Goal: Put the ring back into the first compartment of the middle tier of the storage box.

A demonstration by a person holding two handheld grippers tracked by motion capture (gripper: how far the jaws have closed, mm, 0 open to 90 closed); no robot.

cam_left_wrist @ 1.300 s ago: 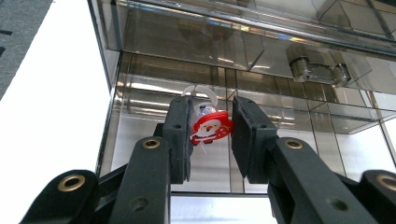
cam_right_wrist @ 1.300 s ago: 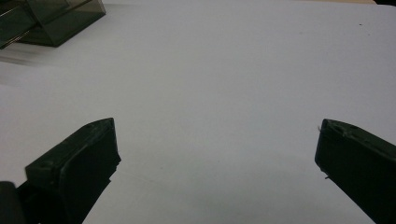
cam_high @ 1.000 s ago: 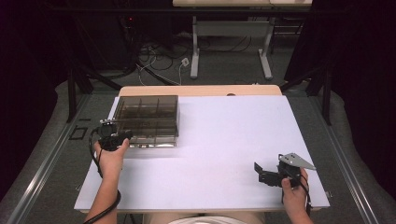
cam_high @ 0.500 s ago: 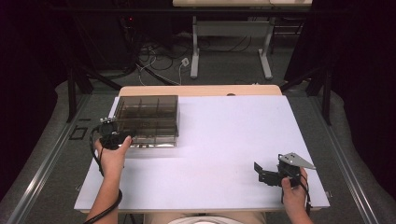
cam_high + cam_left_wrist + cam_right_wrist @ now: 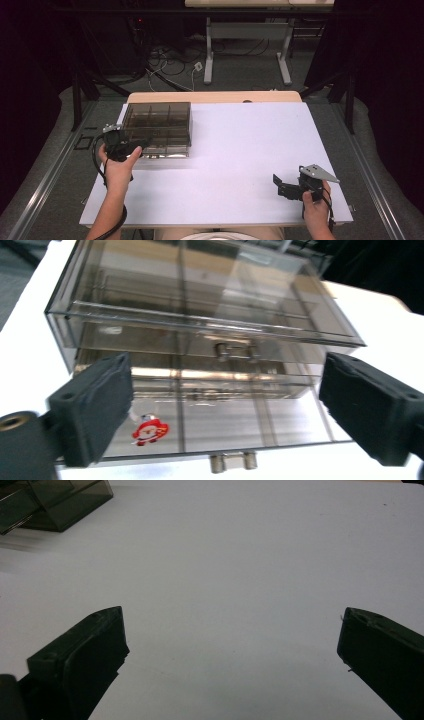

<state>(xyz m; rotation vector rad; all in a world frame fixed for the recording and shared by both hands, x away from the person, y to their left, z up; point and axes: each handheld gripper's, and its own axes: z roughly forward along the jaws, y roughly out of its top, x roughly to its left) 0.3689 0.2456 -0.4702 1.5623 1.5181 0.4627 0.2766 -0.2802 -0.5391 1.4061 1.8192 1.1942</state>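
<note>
Now my left gripper [image 5: 225,415] has just been opening, nothing between its jaws; the drawer box [image 5: 200,340] sits just ahead, its bottom drawer [image 5: 210,425] pulled out. Next, I'd reach the upper handle [image 5: 236,351]. My right gripper [image 5: 230,660] idles, released.

Overhead forward-down — two close tongs-mounted views

The smoked, see-through plastic drawer box [image 5: 157,127] stands at the far left of the white table top [image 5: 240,150], its lowest drawer [image 5: 200,425] pulled out toward the left gripper [image 5: 131,146], blocking the way straight ahead. From the box rightward the surface lies bare, and the right gripper [image 5: 281,186] near the front edge has open room ahead and to both sides.
</note>
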